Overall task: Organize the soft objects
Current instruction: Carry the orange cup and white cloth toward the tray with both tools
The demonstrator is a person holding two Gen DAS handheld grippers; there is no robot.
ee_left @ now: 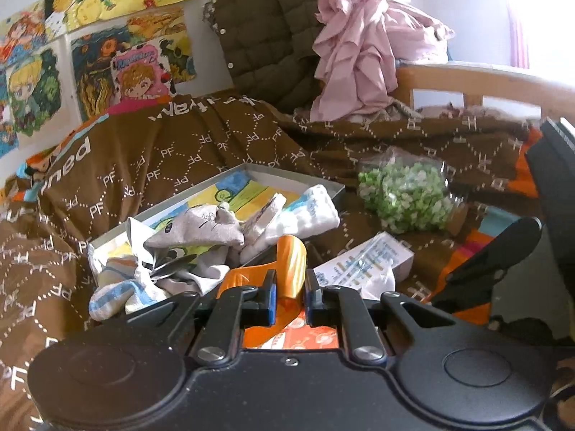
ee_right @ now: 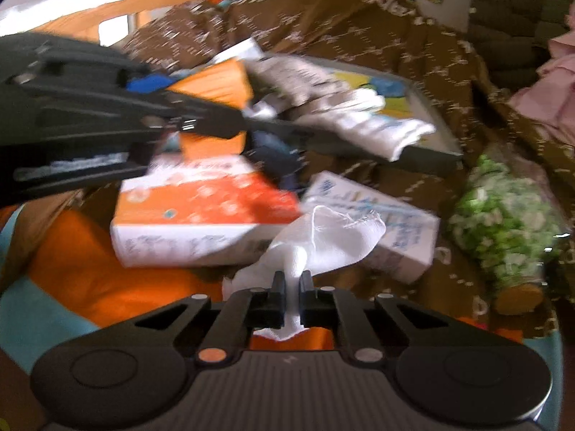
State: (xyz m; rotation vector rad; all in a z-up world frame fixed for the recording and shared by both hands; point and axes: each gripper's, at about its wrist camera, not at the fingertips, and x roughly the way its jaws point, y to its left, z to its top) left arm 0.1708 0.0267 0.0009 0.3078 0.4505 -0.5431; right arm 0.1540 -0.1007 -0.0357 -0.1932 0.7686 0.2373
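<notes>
On the bed's blanket [ee_left: 172, 151], the shallow tray [ee_left: 334, 189] holding the socks [ee_left: 201, 230] lies left of the bag [ee_left: 404, 194], the carton [ee_left: 370, 258] sits before the bag, and the quilted jacket [ee_left: 266, 36] and crumpled garment [ee_left: 355, 54] are heaped behind by the headboard rail [ee_left: 467, 79].

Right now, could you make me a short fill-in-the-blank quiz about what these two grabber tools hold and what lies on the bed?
1. The right gripper pinches a ____ sock.
2. The left gripper holds an ____ plastic flap.
3. The grey sock lies in a shallow ____.
4. The bag of green sweets rests on the ____ blanket.

Missing words: white; orange; box; brown
</notes>
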